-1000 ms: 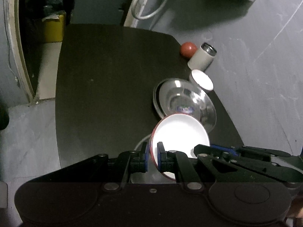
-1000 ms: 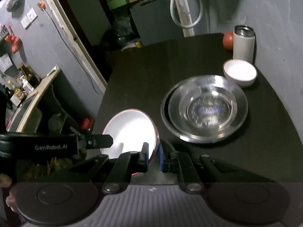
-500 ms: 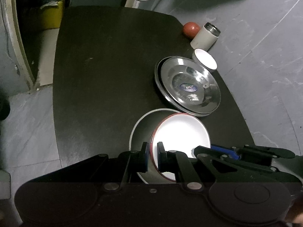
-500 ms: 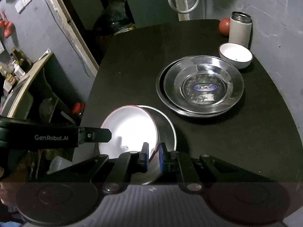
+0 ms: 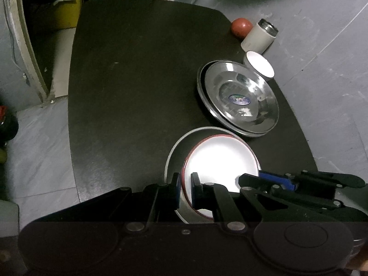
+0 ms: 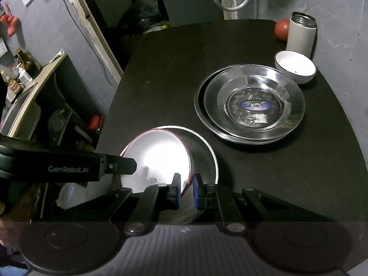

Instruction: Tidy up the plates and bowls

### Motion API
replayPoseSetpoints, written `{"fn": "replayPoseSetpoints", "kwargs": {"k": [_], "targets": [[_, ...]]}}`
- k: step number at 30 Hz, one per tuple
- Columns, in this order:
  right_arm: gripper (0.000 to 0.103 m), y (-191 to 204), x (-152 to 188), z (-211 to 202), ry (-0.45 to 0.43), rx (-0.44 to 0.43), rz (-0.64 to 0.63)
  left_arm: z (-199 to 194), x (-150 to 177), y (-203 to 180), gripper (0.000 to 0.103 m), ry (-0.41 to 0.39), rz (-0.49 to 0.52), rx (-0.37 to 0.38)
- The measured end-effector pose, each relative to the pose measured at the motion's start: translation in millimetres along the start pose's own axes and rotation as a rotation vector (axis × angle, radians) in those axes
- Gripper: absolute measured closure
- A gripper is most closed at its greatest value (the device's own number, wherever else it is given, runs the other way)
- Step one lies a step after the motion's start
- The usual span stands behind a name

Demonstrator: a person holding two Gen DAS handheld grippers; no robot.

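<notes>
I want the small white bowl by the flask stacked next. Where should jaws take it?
Take the small white bowl by its thin rim, upright and open, jaws straddling the wall from above on its near side; the flask crowds the far side, steel plates the left.

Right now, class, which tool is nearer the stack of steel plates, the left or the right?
Right. The right tool grips the red-rimmed white plate on the rim facing the stack of steel plates; the left tool grips the far rim.
</notes>
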State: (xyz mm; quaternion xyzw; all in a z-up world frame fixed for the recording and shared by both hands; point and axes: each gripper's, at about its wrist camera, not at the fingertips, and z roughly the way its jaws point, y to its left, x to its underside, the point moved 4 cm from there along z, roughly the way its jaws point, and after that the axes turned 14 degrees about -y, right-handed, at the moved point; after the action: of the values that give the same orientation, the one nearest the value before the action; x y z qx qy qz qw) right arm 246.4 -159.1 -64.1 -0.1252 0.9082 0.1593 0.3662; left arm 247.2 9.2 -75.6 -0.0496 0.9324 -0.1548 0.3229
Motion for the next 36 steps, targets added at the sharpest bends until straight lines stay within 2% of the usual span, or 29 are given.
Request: {"fn": "replayPoseSetpoints", "kwargs": {"k": [18,28,36], "targets": [[0.091,-1.3,0.1,11.5,0.049,-0.007,-0.002,10.6,-1.4,1.4,0.094,0.04,-0.007,-0.014],[0.088,-5.9,2.3,14.0,0.061,-0.009,0.013,11.4,-2.9,0.8,0.088,0.039,-0.007,-0.005],[0.087,-6.8,2.6,11.4,0.056,-0.008,0.023,10.2,-2.9,0.7,0.088,0.038,-0.006,-0.008]]}}
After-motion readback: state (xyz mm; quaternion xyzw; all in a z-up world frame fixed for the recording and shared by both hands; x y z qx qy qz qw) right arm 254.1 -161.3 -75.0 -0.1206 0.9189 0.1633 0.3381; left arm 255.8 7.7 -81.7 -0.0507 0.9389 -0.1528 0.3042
